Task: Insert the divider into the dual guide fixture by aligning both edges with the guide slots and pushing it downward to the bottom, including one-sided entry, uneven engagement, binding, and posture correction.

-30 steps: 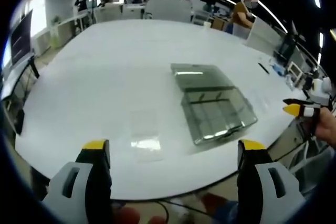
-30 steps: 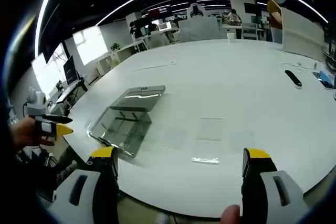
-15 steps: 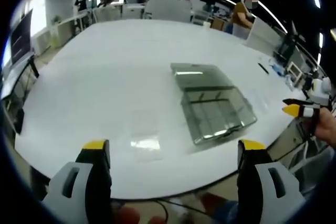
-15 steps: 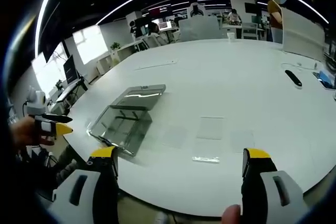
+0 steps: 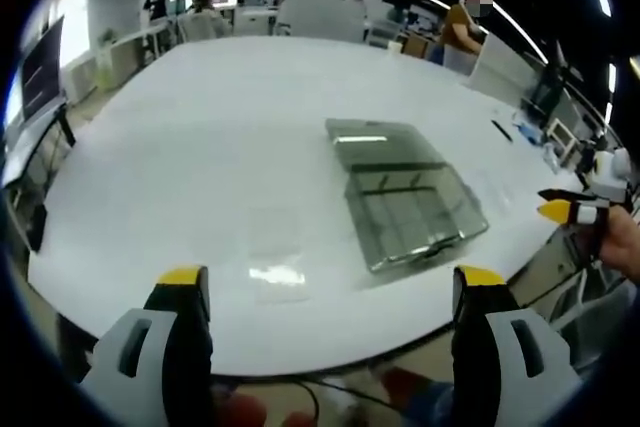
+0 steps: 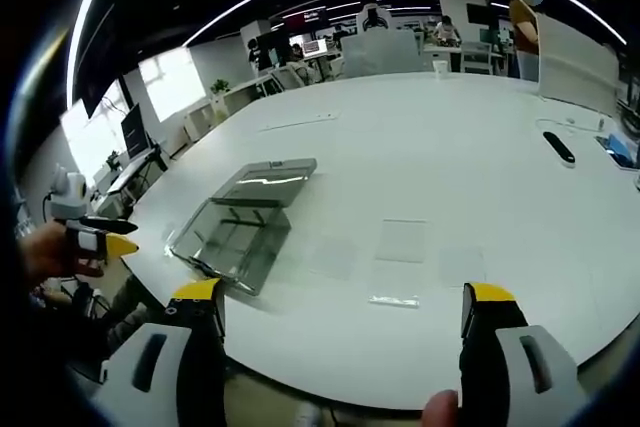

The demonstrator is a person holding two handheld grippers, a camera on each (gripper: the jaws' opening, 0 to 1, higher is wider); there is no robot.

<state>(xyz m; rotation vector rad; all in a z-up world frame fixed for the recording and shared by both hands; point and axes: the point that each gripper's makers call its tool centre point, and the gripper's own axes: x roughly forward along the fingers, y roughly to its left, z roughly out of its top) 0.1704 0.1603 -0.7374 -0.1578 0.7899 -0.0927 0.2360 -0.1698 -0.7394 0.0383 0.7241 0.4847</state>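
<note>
Divider (image 5: pixel 278 274) lies flat on the white bench (image 5: pixel 200 127), untouched, just ahead of the left gripper (image 5: pixel 325 292), fingers spread and empty. Right gripper (image 6: pixel 340 307) likewise spread, empty. Clear fixture (image 5: pixel 405 197) sits beside it. Step: pre-grasp. Next likely needs an edge pinch to lift the sheet.

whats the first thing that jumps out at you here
A clear plastic box, its lid open, lies on the big white table. Beside it, nearer the edge, lie flat transparent sheets. Both hand-held grippers, left hand-held gripper and right hand-held gripper, hang open before the table's edge.
</note>
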